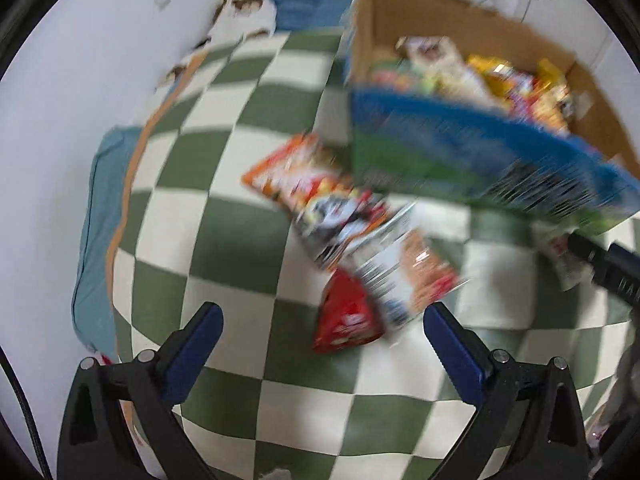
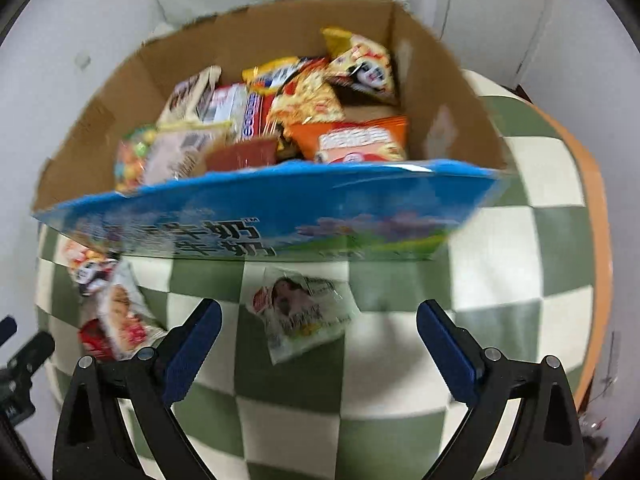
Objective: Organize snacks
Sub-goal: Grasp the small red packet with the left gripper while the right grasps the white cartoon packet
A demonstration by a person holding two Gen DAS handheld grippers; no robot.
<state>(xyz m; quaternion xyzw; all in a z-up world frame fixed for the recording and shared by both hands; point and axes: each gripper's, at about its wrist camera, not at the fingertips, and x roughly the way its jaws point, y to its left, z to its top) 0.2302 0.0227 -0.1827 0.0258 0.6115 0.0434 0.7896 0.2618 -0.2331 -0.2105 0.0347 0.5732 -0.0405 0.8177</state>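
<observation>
A cardboard box (image 2: 440, 92) with a blue printed front wall (image 2: 280, 208) stands on a green and white checked cloth and holds several snack packets (image 2: 304, 100). Loose packets lie on the cloth in front of it. In the left wrist view a red packet (image 1: 346, 320), a white and brown packet (image 1: 404, 280) and an orange packet (image 1: 296, 168) lie just ahead of my open left gripper (image 1: 322, 320). In the right wrist view a clear packet (image 2: 300, 312) lies between the wide-open fingers of my right gripper (image 2: 318, 316); no pad touches it. Both views are blurred.
The checked cloth (image 2: 500, 248) covers a table with an orange edge (image 2: 596, 208). A white wall stands behind the box. A blue cushion (image 1: 96, 220) lies at the table's left side. The other gripper's black body (image 1: 604, 264) shows at the right of the left wrist view.
</observation>
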